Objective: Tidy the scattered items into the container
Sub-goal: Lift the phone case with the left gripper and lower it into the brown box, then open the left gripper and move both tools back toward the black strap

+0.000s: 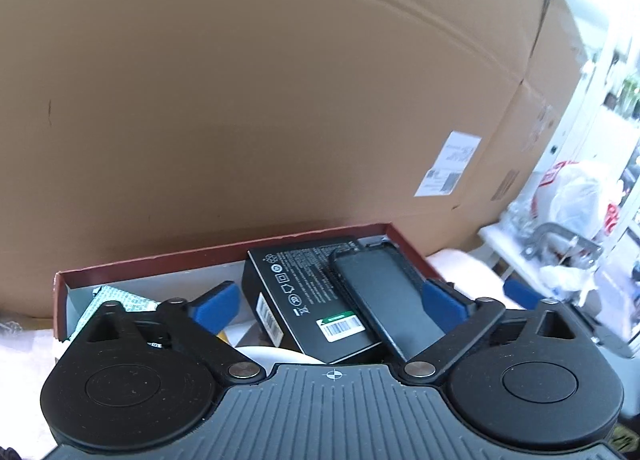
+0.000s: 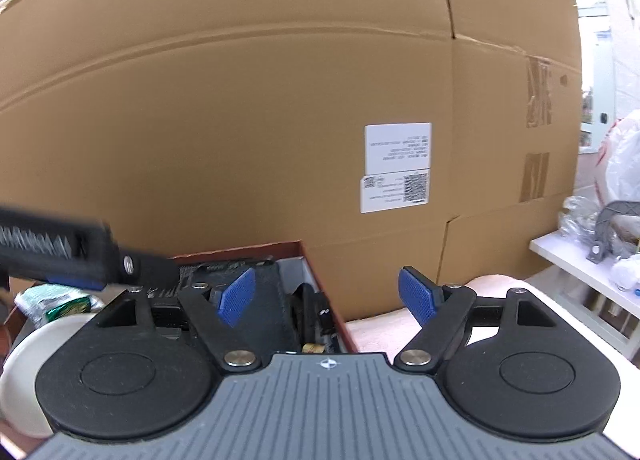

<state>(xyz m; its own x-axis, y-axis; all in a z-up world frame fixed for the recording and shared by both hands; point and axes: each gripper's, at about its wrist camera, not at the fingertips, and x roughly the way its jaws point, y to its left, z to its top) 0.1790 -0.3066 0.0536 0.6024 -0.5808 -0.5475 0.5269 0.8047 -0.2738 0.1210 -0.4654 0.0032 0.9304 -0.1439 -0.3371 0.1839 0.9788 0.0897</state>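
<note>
A shallow red box (image 1: 224, 246) holds a black carton with barcode labels (image 1: 304, 300), a dark phone-like slab (image 1: 384, 292) leaning on it, a green-and-white patterned packet (image 1: 116, 300) and a white round thing (image 1: 272, 354). My left gripper (image 1: 332, 304) is open above the box, fingers either side of the carton and slab, holding nothing. In the right wrist view the red box (image 2: 324, 292) lies lower left with the black carton (image 2: 272, 300) inside. My right gripper (image 2: 328, 294) is open and empty over the box's right wall. The left gripper's arm (image 2: 60, 256) crosses at left.
A large brown cardboard box (image 1: 280, 100) stands right behind the red box and fills both views (image 2: 240, 120). A pale pink cloth (image 2: 384, 328) covers the surface. At right, a white shelf (image 2: 580, 264) carries plastic bags and a grey clamp (image 2: 612, 228).
</note>
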